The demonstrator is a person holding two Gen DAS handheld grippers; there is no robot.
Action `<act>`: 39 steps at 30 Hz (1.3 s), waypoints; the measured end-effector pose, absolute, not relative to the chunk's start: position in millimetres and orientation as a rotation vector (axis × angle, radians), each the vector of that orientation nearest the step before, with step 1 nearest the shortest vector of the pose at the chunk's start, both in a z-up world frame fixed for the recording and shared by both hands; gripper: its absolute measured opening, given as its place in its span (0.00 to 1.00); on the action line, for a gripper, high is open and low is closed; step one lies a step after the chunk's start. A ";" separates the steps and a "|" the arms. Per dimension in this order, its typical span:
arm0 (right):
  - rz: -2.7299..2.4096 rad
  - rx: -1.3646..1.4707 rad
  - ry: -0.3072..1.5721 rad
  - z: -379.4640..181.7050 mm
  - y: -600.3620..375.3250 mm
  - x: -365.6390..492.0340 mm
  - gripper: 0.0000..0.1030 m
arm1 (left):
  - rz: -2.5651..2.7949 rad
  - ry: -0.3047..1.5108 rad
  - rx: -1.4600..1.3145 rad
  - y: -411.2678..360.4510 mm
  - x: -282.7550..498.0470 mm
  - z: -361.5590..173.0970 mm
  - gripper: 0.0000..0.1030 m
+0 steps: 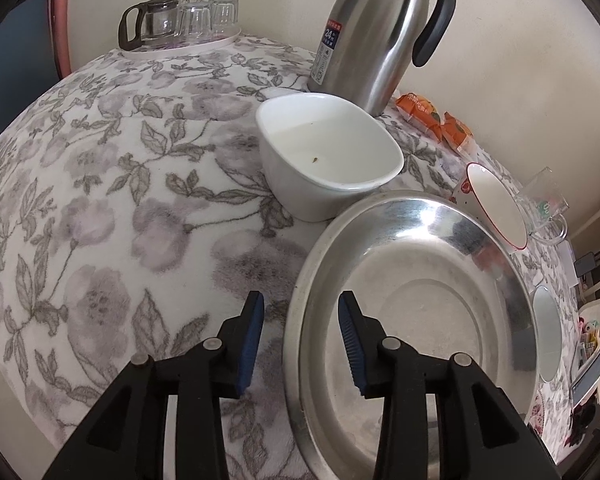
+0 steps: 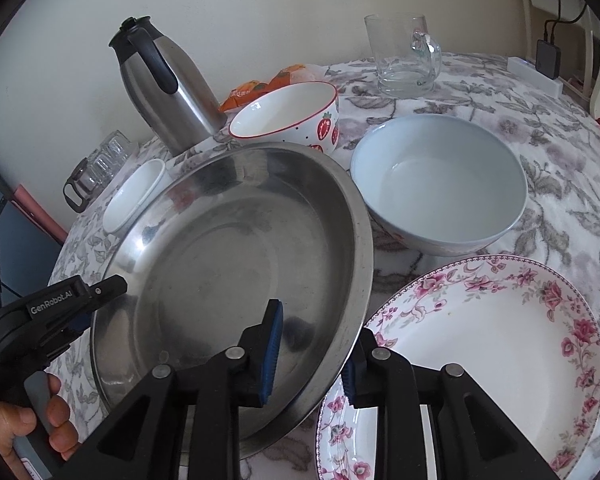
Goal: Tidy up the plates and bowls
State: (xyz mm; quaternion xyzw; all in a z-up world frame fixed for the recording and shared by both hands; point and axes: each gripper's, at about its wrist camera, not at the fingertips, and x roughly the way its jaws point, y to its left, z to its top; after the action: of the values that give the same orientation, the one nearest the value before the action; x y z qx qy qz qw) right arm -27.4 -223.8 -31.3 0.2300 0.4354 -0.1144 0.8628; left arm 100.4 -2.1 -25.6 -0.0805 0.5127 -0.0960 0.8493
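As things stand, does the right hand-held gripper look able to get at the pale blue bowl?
Probably yes. The right hand-held gripper straddles the steel basin's rim, jaws not pressing; the pale blue bowl sits uncovered just beyond, with nothing between them.

Close wrist views, sharing steel basin [image 1: 412, 320]

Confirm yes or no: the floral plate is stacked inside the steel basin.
No, the floral plate lies on the tablecloth beside the steel basin.

Floral tbl [image 1: 100, 200] w/ steel basin [image 1: 420, 300], bowls.
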 end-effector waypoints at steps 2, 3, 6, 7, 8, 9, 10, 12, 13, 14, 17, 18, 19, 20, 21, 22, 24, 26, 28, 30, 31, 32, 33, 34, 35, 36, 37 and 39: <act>-0.243 0.480 0.905 -28.4 -224.8 -28.8 0.33 | -0.205 1.087 -0.175 -1.4 99.4 -24.0 0.40; -0.244 0.485 0.904 -27.2 -225.7 -29.8 0.34 | -0.206 1.087 -0.175 -1.4 98.4 -22.9 0.40; -0.250 0.492 0.895 -22.4 -228.1 -33.1 0.36 | -0.207 1.084 -0.167 -1.6 95.8 -19.1 0.45; -0.253 0.488 0.892 -20.4 -228.3 -34.1 0.37 | -0.206 1.084 -0.161 -2.1 94.8 -17.5 0.45; -0.254 0.484 0.887 -18.2 -228.6 -35.1 0.39 | -0.206 1.084 -0.159 -2.6 94.2 -16.2 0.47; -0.255 0.482 0.886 -16.4 -229.0 -35.8 0.40 | -0.207 1.085 -0.155 -3.2 93.1 -14.6 0.48; -0.260 0.477 0.885 -14.9 -229.3 -36.4 0.40 | -0.207 1.086 -0.151 -3.6 92.4 -13.3 0.49; -0.278 0.465 0.881 -11.4 -230.4 -38.8 0.41 | -0.199 1.084 -0.132 -4.9 91.0 -10.6 0.54; -0.289 0.462 0.883 -9.9 -231.4 -40.1 0.41 | -0.192 1.083 -0.122 -5.6 90.3 -9.5 0.55; -0.298 0.462 0.882 -8.3 -233.0 -41.9 0.41 | -0.185 1.081 -0.112 -5.9 89.5 -8.4 0.56; -0.315 0.464 0.875 -4.0 -236.4 -48.8 0.46 | -0.166 1.089 -0.091 -6.3 87.9 -7.9 0.58; -0.320 0.458 0.873 -2.7 -236.8 -51.0 0.49 | -0.160 1.094 -0.087 -6.8 87.1 -8.4 0.59; -0.329 0.452 0.871 -1.6 -237.1 -53.6 0.58 | -0.156 1.097 -0.084 -6.8 86.4 -8.9 0.60; -0.338 0.450 0.868 -0.7 -237.2 -56.2 0.59 | -0.149 1.097 -0.078 -7.1 85.2 -9.0 0.63; -0.338 0.453 0.862 0.2 -237.4 -59.1 0.59 | -0.141 1.093 -0.070 -7.5 83.6 -8.6 0.73; -0.335 0.458 0.861 0.7 -237.6 -61.2 0.60 | -0.130 1.088 -0.061 -7.9 81.9 -8.0 0.79; -0.335 0.456 0.859 2.1 -236.9 -64.8 0.66 | -0.114 1.070 -0.045 -8.1 78.0 -5.7 0.83; -0.334 0.441 0.848 4.8 -234.1 -68.3 0.75 | -0.095 1.059 -0.039 -7.5 73.9 -3.7 0.83; -0.325 0.422 0.837 7.5 -230.2 -71.7 0.79 | -0.083 1.049 -0.042 -5.5 71.0 -1.9 0.85; -0.323 0.401 0.836 8.3 -226.6 -73.9 0.84 | -0.067 1.036 -0.041 -4.0 68.0 0.0 0.92; -0.322 0.392 0.836 8.6 -225.4 -74.7 0.89 | -0.062 1.027 -0.041 -3.3 66.6 1.3 0.94; -0.321 0.386 0.838 8.7 -224.5 -75.8 0.97 | -0.058 1.016 -0.042 -2.5 64.6 2.9 0.94; -0.320 0.378 0.839 9.1 -223.6 -76.2 1.00 | -0.053 1.005 -0.042 -2.3 63.1 4.4 0.94; -0.320 0.369 0.836 10.0 -222.5 -77.1 1.00 | -0.050 0.997 -0.041 -2.2 62.0 5.7 0.94; -0.321 0.356 0.830 11.6 -221.3 -78.1 1.00 | -0.045 0.987 -0.042 -1.7 60.2 7.2 0.94; -0.324 0.346 0.826 12.8 -219.8 -79.0 1.00 | -0.043 0.979 -0.044 -1.4 58.9 8.4 0.94; -0.325 0.337 0.822 14.1 -219.0 -79.9 1.00 | -0.043 0.971 -0.047 -1.2 57.6 9.6 0.94; -0.325 0.321 0.814 16.4 -218.0 -82.6 1.00 | -0.039 0.957 -0.046 -1.1 54.8 11.5 0.94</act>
State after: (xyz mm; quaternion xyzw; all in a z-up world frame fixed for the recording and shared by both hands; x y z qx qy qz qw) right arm -82.6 -218.0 16.4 0.1548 0.3922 -0.1568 0.8931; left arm 54.8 -1.1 11.5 -0.0223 0.4603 -0.0187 0.8873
